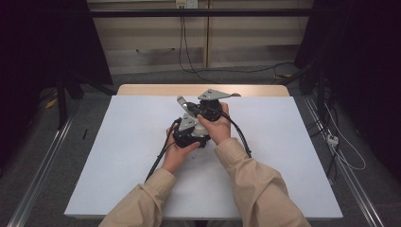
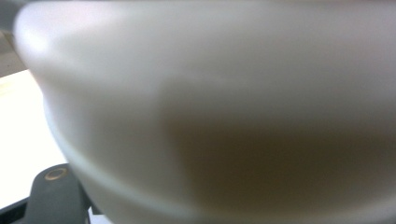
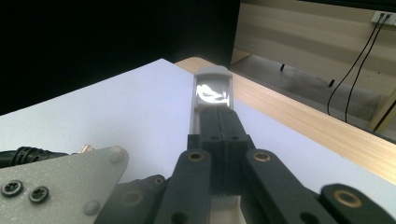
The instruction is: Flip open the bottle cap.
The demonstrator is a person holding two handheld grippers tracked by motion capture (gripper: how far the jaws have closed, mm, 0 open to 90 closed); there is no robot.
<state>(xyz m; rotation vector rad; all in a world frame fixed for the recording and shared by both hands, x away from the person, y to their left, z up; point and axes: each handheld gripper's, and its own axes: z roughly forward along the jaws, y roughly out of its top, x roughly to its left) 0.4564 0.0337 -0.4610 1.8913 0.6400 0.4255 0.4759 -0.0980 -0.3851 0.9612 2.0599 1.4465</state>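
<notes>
Both hands hold the grippers close together over the middle of the white table (image 1: 118, 142). In the right gripper view, my right gripper (image 3: 219, 115) has its black pads pressed together along a narrow white bar (image 3: 213, 86) with a shiny grey end, which sticks out past the tips. From above, the right gripper (image 1: 193, 107) carries its grey plate and the bar's end (image 1: 180, 100) points left. My left gripper (image 1: 188, 127) sits just below it, partly under the hands. A blurred pale surface (image 2: 210, 102) lies very close in the left gripper view, so I cannot see between those jaws.
The table's wooden far edge (image 1: 203, 89) runs behind the hands. Black cables (image 1: 158, 158) trail from the grippers toward the person. The left gripper's grey plate (image 3: 60, 179) lies close beside the right jaws. Dark floor and metal rails flank the table.
</notes>
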